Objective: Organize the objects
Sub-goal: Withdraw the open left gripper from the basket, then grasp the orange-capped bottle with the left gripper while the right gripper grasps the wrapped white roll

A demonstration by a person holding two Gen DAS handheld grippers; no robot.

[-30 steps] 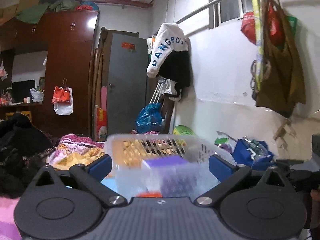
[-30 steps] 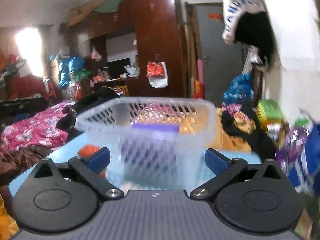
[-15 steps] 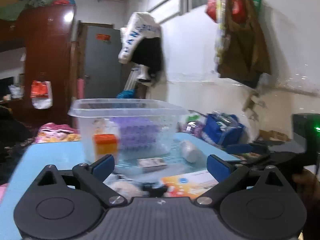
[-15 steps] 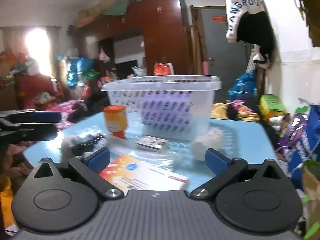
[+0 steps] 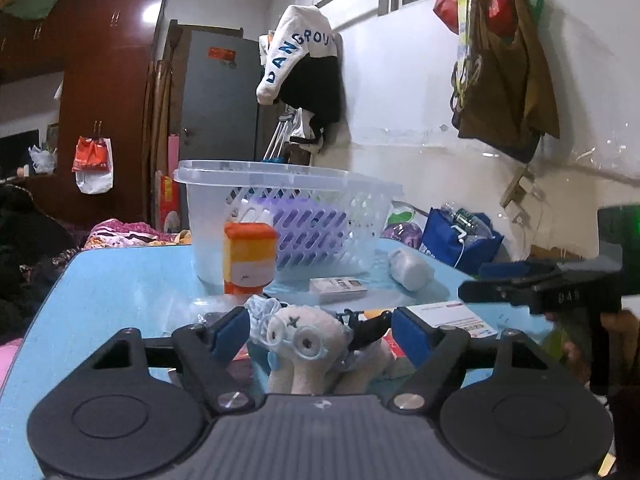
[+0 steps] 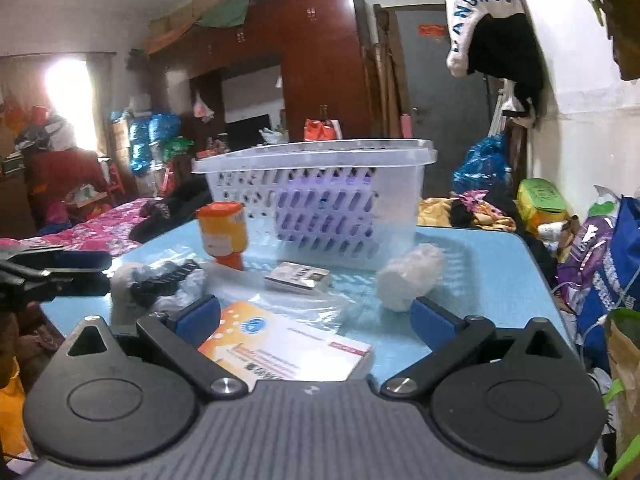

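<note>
A small plush toy with glasses [image 5: 308, 350] lies on the blue table [image 5: 120, 292] between the blue pads of my left gripper [image 5: 320, 334]. Its jaws are closing around the toy, and gaps still show beside both pads. Behind stand an orange bottle [image 5: 250, 258], a small flat box [image 5: 338, 289], a white roll [image 5: 410, 274] and the clear basket [image 5: 288, 216] holding a purple box. My right gripper [image 6: 316, 318] is open over an orange-and-white booklet [image 6: 288, 350]. The right wrist view also has the basket [image 6: 320, 204], bottle [image 6: 222, 234] and roll [image 6: 408, 280].
A crumpled clear bag with dark items [image 6: 160, 280] lies left of the booklet. A blue bag [image 5: 460, 240] and other bags crowd the floor to the right of the table. Bedding and clothes lie beyond its left edge.
Both grippers sank toward the table, so the basket now stands farther back and the small items show. The left jaws have narrowed, and the plush toy now lies between them.
</note>
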